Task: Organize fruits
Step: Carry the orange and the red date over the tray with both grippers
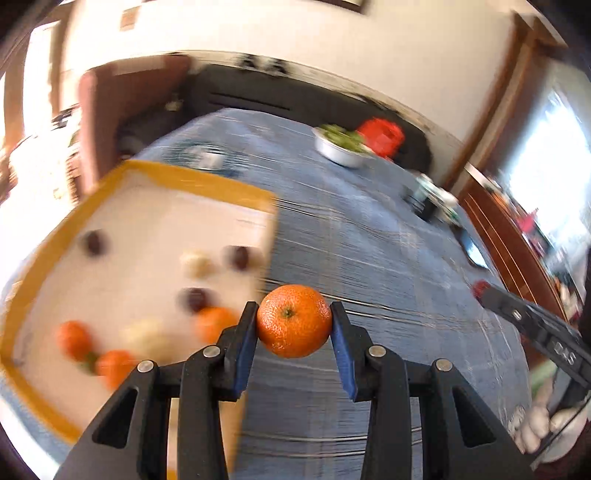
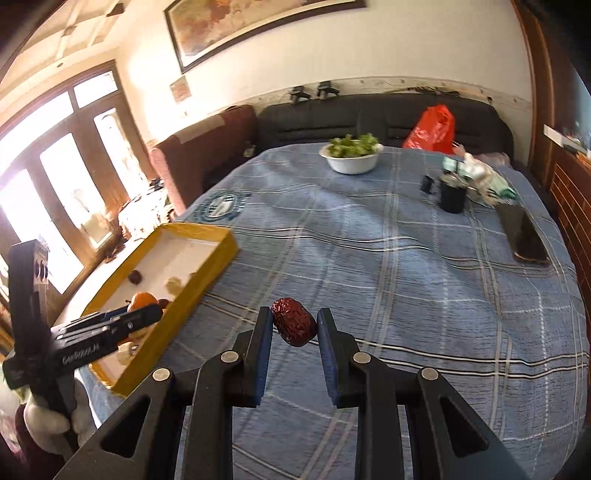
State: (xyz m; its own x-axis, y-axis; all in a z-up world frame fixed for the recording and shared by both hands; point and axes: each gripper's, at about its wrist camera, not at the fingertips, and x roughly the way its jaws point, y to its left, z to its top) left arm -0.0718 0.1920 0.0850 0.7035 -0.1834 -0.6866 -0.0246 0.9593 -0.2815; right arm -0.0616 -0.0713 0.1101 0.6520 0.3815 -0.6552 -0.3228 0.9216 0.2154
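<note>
1. Blue checked cloth [image 2: 388,258] covers the table; a dark sofa [image 2: 369,114] and a framed picture [image 2: 255,26] stand behind it; daylight comes through glazed doors on one side.
2. Orange [image 1: 294,320]: clamped between the pads of the left gripper [image 1: 294,325], lifted clear above the cloth just beside the box edge.
3. Dried red date [image 2: 294,326]: pinched in the right gripper [image 2: 294,328], jaws drawn nearly together on it, held above open cloth.
4. Yellow-rimmed box [image 2: 221,236]: lies at the table's near corner; it holds a blurred mix of oranges [image 1: 74,339], dark dates [image 1: 195,299] and pale pieces [image 1: 197,263], scattered, not grouped by kind.
5. Judgement on progress: early to middle stage; two fruits are taken out and in hand, none is seen set down on the cloth; several remain unsorted in the box; no second container for sorted fruit is evident.
6. Surroundings: a white bowl of greens [image 2: 352,155], a red bag [image 2: 432,129], a black cup [image 2: 452,195] and a phone [image 2: 524,236] sit well apart at the far end; gloved hands hold both tools.
</note>
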